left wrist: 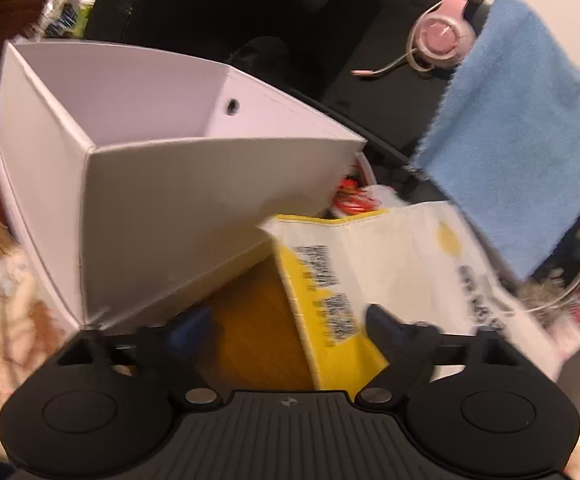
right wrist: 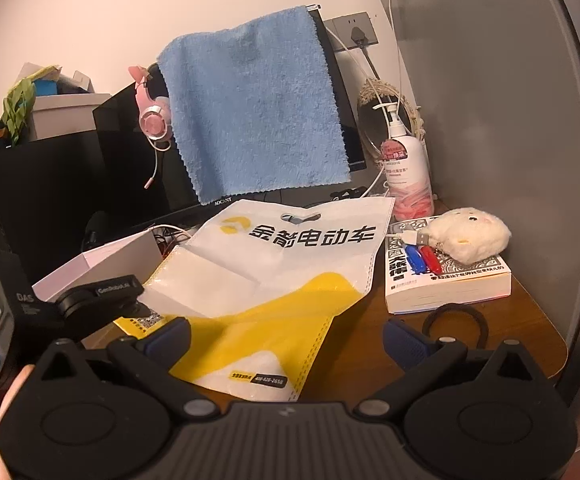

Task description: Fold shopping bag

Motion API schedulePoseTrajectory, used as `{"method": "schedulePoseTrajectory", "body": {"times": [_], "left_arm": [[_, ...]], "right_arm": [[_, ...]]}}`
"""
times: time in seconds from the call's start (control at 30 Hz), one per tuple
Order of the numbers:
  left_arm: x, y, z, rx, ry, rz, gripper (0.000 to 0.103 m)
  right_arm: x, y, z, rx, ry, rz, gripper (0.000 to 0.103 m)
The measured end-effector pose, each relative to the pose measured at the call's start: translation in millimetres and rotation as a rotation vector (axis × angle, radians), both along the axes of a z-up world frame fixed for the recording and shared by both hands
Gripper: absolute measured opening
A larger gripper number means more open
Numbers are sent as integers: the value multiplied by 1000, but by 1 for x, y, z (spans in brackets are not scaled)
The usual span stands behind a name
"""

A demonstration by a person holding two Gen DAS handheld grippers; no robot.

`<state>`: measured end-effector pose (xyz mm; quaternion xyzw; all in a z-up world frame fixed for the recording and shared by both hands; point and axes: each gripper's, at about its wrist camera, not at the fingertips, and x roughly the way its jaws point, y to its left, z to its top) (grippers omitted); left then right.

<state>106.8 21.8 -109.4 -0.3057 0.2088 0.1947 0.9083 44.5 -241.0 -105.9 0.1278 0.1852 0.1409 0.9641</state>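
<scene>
The white and yellow shopping bag (right wrist: 290,264) lies mostly flat on the wooden desk (right wrist: 369,352), with black lettering and a cut-out handle at its far end. Its left part is folded over, and that yellow edge (left wrist: 329,300) runs between my left gripper's fingers. My left gripper (left wrist: 286,320) is open, low over the desk at the bag's left corner. My right gripper (right wrist: 286,332) is open too, hovering above the bag's near yellow end with nothing between its fingers.
An open white box (left wrist: 170,200) stands just left of the bag. Behind are a monitor draped with a blue towel (right wrist: 250,108) and pink headphones (right wrist: 154,120). On the right lie a book (right wrist: 445,284) with pens and a plush toy (right wrist: 469,236), a lotion bottle (right wrist: 407,168) and a black hair tie (right wrist: 453,307).
</scene>
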Motion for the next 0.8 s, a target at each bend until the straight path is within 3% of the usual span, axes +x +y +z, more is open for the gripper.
{"method": "schedulePoseTrajectory", "body": {"times": [0.1, 0.2, 0.27, 0.37, 0.57, 0.73, 0.8], "left_arm": [[7, -4, -4, 6, 30, -12, 64], [10, -4, -8, 3, 12, -28, 40], [11, -5, -8, 17, -14, -49, 19], [6, -11, -2, 80, -70, -93, 8], [-21, -31, 16, 303, -225, -167, 3], [-46, -62, 26, 577, -327, -253, 3], [-54, -79, 25, 708, -348, -309, 3]], "right_arm": [[2, -3, -3, 13, 10, -1, 103], [3, -5, -4, 21, 13, -6, 103], [3, -6, -5, 25, 13, -10, 103], [3, -9, -5, 26, 14, -17, 103], [6, -14, -4, 56, 17, -17, 103], [15, -32, -10, 167, 85, -22, 100], [18, -40, -12, 213, 112, -27, 94]]}}
